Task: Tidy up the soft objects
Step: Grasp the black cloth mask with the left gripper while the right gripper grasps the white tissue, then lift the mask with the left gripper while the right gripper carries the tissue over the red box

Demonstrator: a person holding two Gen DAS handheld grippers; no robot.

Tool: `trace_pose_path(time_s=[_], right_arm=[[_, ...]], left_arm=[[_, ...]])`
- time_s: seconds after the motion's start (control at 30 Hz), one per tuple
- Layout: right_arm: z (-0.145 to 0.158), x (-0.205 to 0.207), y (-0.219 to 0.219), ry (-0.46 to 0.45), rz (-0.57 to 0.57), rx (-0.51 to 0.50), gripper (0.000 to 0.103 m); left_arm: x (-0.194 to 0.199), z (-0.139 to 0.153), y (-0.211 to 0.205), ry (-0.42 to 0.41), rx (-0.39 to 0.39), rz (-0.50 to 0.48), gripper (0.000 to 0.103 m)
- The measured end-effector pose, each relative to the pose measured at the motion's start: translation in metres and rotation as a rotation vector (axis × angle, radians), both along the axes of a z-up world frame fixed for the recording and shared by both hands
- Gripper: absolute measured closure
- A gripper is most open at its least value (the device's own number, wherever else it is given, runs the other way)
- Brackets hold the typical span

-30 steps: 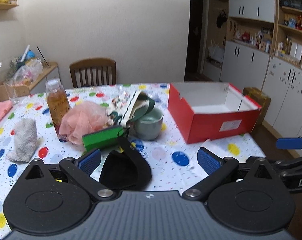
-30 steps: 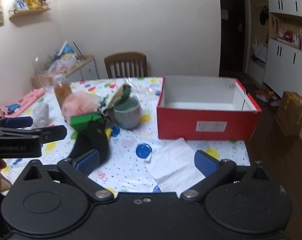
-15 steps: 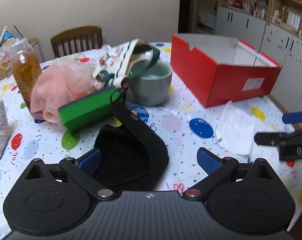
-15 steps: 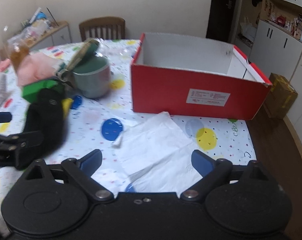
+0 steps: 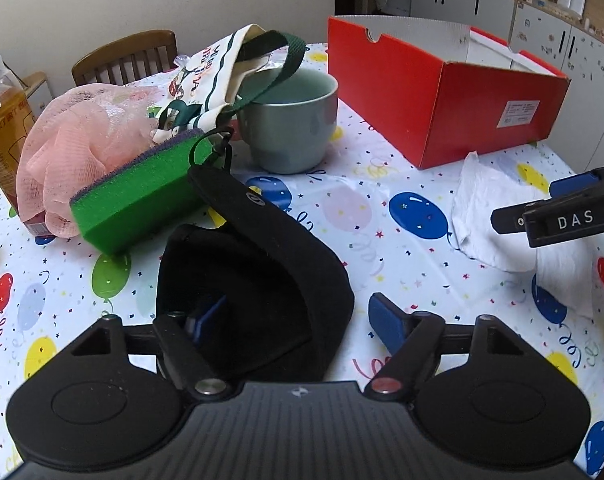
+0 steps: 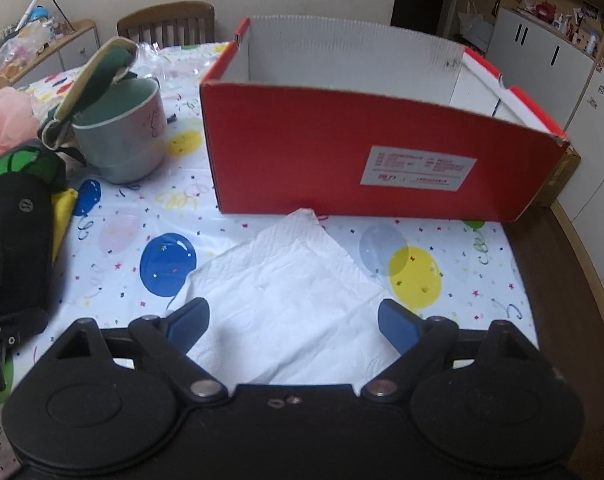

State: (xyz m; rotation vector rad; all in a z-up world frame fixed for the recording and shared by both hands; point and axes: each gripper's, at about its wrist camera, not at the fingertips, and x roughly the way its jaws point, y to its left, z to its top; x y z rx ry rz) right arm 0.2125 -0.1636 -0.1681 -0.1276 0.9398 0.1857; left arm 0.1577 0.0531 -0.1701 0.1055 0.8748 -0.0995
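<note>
Fingers point(image 5: 206, 320) of the left gripper point(image 5: 298, 320), just closing, straddle the black cap's point(image 5: 262, 264) right rim, ungripped; right fingers point(image 6: 188, 322) gape astride the near paper napkin point(image 6: 298, 292).

Left gripper point(image 5: 298, 320): I have lowered it over the black pouch point(image 5: 262, 280); its jaws have just been closing, one pad now inside the pouch's opening.
Right gripper point(image 6: 294, 326): I have lowered it; white tissue point(image 6: 294, 292) lies between its wide jaws.

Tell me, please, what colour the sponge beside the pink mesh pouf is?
Bright green sponge with a purple top layer, clearest in the left wrist view.
</note>
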Motion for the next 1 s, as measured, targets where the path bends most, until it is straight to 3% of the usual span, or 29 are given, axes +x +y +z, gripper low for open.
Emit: trace_pose_path(time_s=[0.33, 0.47, 0.57, 0.6, 0.67, 0.73, 1.0], right_arm=[[-0.011, -0.001, 0.002, 0.045, -0.008, 0.010, 0.035], [-0.009, -0.004, 0.000, 0.036, -0.021, 0.027, 0.047], [-0.008, -0.006, -0.003, 0.026, -0.036, 0.026, 0.063], [-0.007, -0.006, -0.004, 0.023, -0.043, 0.025, 0.074], [-0.006, -0.005, -0.006, 0.022, -0.048, 0.025, 0.082], [-0.007, -0.005, -0.007, 0.016, -0.049, 0.007, 0.097], [0.013, -0.015, -0.018, -0.030, -0.071, 0.044, 0.103]], left_arm=[[0.003, -0.006, -0.002, 0.019, -0.008, -0.043, 0.063], [0.003, -0.006, -0.002, 0.026, -0.034, -0.053, 0.069], [0.002, -0.004, -0.002, 0.026, -0.039, -0.050, 0.070], [0.002, -0.004, -0.001, 0.027, -0.042, -0.048, 0.073], [0.002, -0.003, 0.000, 0.028, -0.054, -0.050, 0.081], [0.002, -0.002, 0.000, 0.029, -0.063, -0.055, 0.085], [0.000, 0.013, 0.003, -0.007, -0.084, -0.057, 0.093]])
